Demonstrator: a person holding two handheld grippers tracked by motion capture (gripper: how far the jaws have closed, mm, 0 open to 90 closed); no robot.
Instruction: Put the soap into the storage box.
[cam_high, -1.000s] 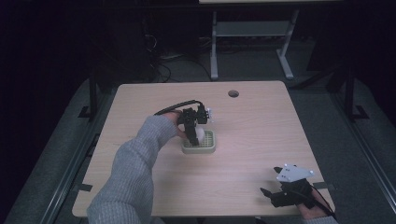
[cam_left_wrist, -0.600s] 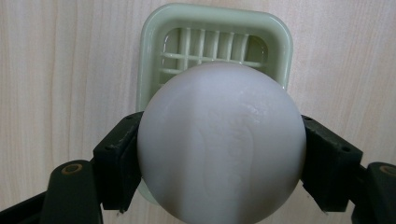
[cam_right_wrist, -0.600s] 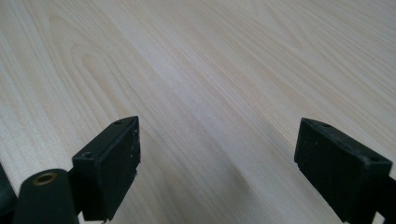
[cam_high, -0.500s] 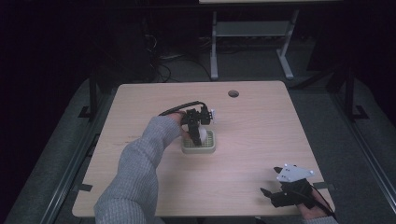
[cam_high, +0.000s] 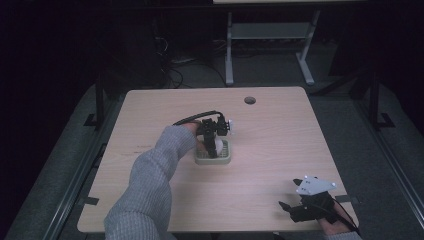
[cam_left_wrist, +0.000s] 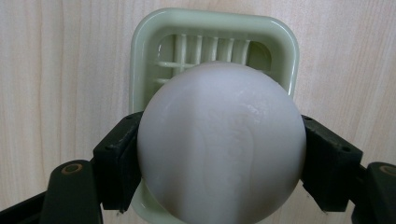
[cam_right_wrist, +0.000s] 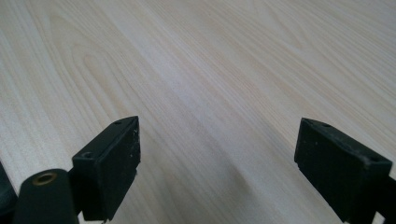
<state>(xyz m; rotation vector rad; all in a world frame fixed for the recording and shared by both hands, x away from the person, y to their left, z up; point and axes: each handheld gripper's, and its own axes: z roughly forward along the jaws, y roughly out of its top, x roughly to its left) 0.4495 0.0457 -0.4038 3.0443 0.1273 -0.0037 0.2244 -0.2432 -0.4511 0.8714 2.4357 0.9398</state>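
Holding ball (cam_left_wrist: 222, 144) w/ left gripper (cam_high: 214, 141), fingers (cam_left_wrist: 119, 165) clamped, just above tray (cam_left_wrist: 140, 70). Risking roll-off onto counter (cam_high: 280, 130) if releasing off-centre. Right gripper (cam_right_wrist: 217, 168) idling, fingers spread.

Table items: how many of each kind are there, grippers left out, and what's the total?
White soap, held in the left gripper: 1
Green soap dish: 1
Total: 2
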